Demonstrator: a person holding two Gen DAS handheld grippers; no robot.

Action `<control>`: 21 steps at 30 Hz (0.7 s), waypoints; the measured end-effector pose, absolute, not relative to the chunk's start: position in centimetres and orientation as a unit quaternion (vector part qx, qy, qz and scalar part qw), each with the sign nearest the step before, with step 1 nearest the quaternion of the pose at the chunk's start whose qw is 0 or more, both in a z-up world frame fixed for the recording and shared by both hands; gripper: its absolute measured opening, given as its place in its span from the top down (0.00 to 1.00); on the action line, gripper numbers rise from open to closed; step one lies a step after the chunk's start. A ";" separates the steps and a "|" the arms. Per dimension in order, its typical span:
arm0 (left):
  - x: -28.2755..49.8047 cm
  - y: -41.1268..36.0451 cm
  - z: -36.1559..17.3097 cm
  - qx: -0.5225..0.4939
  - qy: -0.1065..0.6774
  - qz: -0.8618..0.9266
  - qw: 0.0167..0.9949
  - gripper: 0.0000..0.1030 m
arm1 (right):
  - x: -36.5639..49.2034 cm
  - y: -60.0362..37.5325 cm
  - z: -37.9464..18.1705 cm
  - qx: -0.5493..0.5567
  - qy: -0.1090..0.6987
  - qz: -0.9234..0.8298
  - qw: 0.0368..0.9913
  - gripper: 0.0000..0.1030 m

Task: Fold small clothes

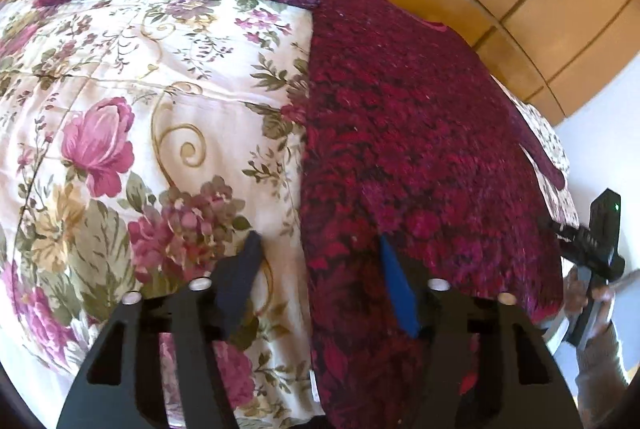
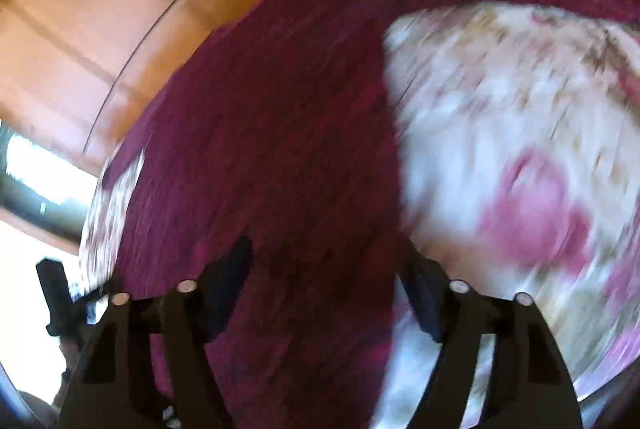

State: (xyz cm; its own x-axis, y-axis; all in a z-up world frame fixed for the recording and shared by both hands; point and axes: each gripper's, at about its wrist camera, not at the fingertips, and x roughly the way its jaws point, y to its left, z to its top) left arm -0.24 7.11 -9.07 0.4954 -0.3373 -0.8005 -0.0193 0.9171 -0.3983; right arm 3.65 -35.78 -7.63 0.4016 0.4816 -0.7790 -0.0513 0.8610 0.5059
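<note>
Maroon knit sweater (image 1: 420, 149) lies flat on the floral bedspread (image 1: 120, 109), long axis running 6 to 12 o'clock; left gripper (image 1: 316, 269) straddles its side edge near the hem, jaws apart and empty, right gripper (image 2: 324, 281) likewise open, blurred.

Under and ahead of my left gripper I see a cream floral bedspread (image 1: 152, 117), printed with big pink roses, green leaves and gold scrolls. Beyond it, further out along the fingers, runs an orange tiled floor (image 1: 540, 1) with dark grout lines, shining where light falls. Off to the right I make out a white wall (image 1: 608, 157).
</note>
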 end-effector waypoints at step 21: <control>-2.4 8.7 -4.8 -0.186 0.436 -0.068 0.878 0.54 | 0.2 -39.4 -4.9 0.229 0.494 0.129 0.829 0.40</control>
State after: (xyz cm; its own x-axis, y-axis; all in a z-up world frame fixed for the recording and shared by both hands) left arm -2.37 8.66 -4.80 0.6102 -0.2809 -0.7407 -0.0434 0.9218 -0.3853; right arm 0.16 -39.40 -4.93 0.4778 0.4405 -0.7601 0.0121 0.8619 0.5070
